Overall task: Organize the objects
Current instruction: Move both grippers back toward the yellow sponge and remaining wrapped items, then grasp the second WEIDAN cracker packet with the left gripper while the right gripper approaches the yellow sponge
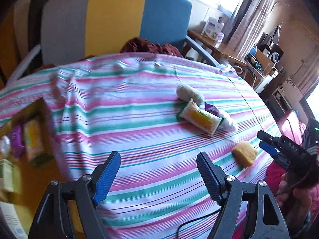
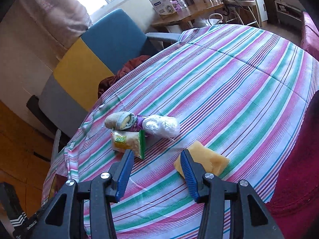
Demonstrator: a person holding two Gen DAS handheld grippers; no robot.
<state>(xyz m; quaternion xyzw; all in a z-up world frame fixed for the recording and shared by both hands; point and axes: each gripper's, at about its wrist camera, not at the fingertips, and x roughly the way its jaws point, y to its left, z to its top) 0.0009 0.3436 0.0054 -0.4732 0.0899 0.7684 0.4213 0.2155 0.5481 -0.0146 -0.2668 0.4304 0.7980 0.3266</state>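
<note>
On the striped cloth covering the table, just ahead of the right gripper, lies a yellow sponge block, apart from the cluster beyond it: a rolled sock, a yellow-and-green snack packet, a purple packet and a crumpled plastic-wrapped bundle, all touching one another. Both grippers stand with jaws apart and hold nothing; the left gripper hangs over bare cloth. The sponge block is judged light, soft and compressible; grip it across its shorter sides, mid-height, with modest closure. The snack packet is likely slick and crushable; take it across its width, not by the sealed ends. The cloth is loose and wrinkled and may drag with any sliding. A yellow tray at the left already holds packets. A tri-colour chair, a side table and a bright window surround the work area.
</note>
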